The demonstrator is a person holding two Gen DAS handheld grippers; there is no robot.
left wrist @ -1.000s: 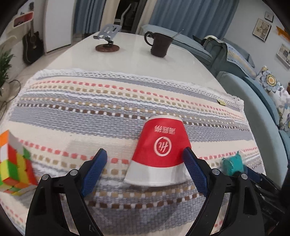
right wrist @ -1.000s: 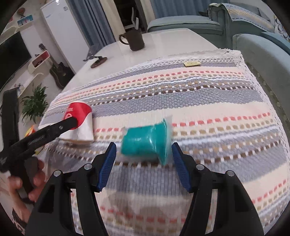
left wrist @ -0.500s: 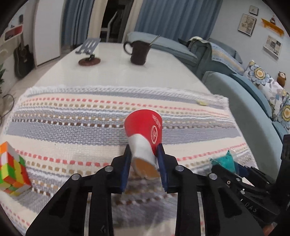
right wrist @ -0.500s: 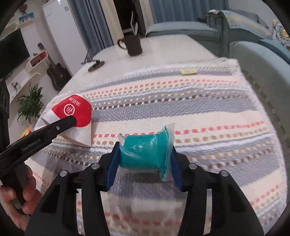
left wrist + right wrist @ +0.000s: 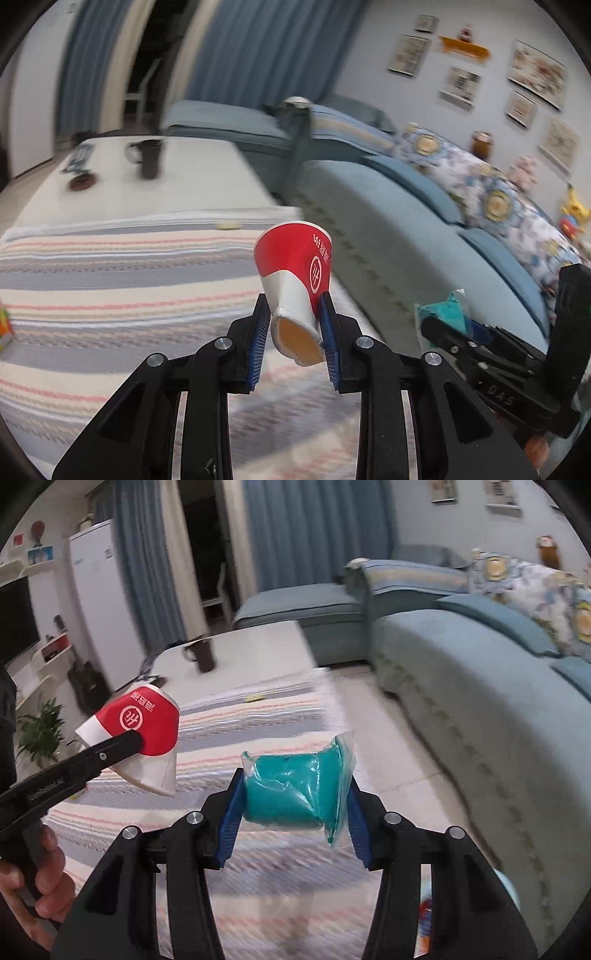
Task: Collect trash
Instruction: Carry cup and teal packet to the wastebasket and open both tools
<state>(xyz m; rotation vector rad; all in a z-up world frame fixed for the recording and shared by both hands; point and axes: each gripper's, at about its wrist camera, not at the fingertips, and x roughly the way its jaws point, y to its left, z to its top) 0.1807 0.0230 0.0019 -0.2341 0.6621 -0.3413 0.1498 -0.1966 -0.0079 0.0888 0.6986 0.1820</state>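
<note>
The counter with its striped cloth lies below me, the sofa beside it. My left tongs pinch the crushed red paper cup, lifted off the cloth. My right tongs clamp the teal plastic packet, also aloft. Both pieces are picked up; I see no bin, so dropping them off remains.

Striped cloth lies bare below (sofa close alongside).
</note>
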